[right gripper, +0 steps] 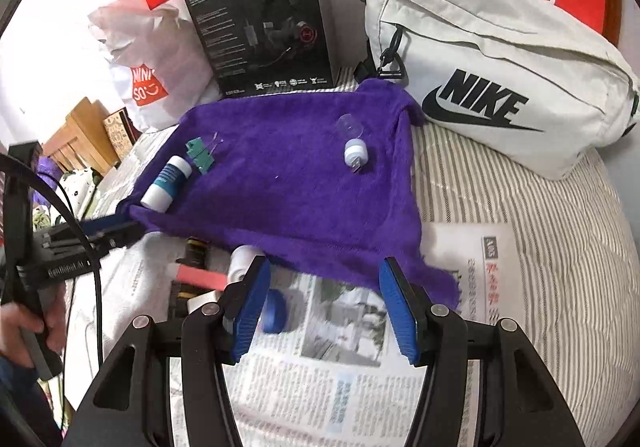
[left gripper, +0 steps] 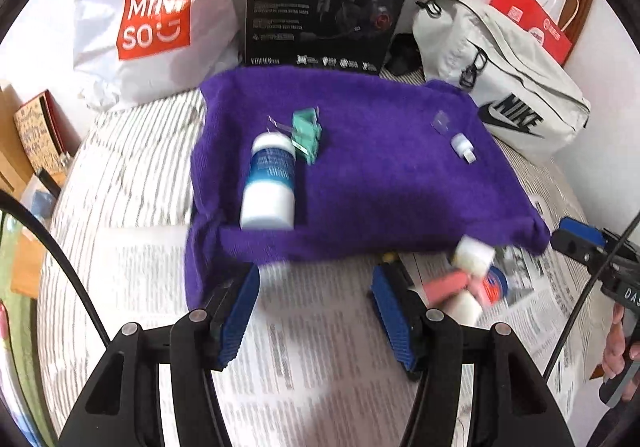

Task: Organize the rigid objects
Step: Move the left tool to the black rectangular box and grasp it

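bottle (right gripper: 165, 183) on towel (right gripper: 296, 199), box (right gripper: 264, 23) behind

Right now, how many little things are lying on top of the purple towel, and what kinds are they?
White bottle with blue label: 1
Green plastic piece: 1
Small white USB plug thing: 1
Clear cap: 1
Total on the purple towel: 4
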Demonstrator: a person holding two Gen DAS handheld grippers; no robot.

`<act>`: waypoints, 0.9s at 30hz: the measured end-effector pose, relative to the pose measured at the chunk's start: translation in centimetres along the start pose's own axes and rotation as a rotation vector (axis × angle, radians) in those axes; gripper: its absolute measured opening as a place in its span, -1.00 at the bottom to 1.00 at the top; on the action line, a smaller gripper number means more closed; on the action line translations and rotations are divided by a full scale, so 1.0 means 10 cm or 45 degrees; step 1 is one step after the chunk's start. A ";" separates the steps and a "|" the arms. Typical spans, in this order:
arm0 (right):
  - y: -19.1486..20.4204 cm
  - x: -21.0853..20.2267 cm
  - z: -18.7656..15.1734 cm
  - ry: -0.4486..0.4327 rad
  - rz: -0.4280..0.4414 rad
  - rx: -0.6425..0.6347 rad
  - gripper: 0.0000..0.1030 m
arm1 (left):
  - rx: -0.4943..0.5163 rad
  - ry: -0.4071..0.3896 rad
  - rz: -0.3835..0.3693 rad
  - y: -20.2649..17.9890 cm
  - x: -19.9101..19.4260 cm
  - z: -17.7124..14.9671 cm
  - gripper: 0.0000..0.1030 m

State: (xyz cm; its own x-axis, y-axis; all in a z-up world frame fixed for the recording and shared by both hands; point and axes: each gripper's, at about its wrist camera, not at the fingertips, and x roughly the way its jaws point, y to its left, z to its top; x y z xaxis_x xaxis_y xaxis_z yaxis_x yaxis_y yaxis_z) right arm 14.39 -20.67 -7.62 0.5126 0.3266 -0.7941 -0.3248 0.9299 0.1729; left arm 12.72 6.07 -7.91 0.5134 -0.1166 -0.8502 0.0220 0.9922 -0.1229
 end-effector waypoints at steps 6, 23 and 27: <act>0.03 -0.10 -0.12 0.003 -0.009 -0.007 0.10 | 0.011 0.046 -0.026 -0.16 0.05 -0.24 0.11; -0.01 -0.23 -0.35 0.013 -0.006 0.011 0.10 | 0.113 0.103 0.060 -0.56 0.32 -0.40 0.28; 0.03 -0.19 -0.38 0.029 -0.001 -0.007 0.10 | 0.084 0.089 0.102 -0.41 0.25 -0.44 0.31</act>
State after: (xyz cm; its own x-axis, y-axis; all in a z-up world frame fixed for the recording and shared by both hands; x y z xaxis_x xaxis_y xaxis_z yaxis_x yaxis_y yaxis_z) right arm 10.30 -21.71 -8.25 0.4949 0.3219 -0.8071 -0.3285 0.9292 0.1692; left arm 10.14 1.53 -11.83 0.4547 -0.0370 -0.8899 0.0409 0.9989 -0.0207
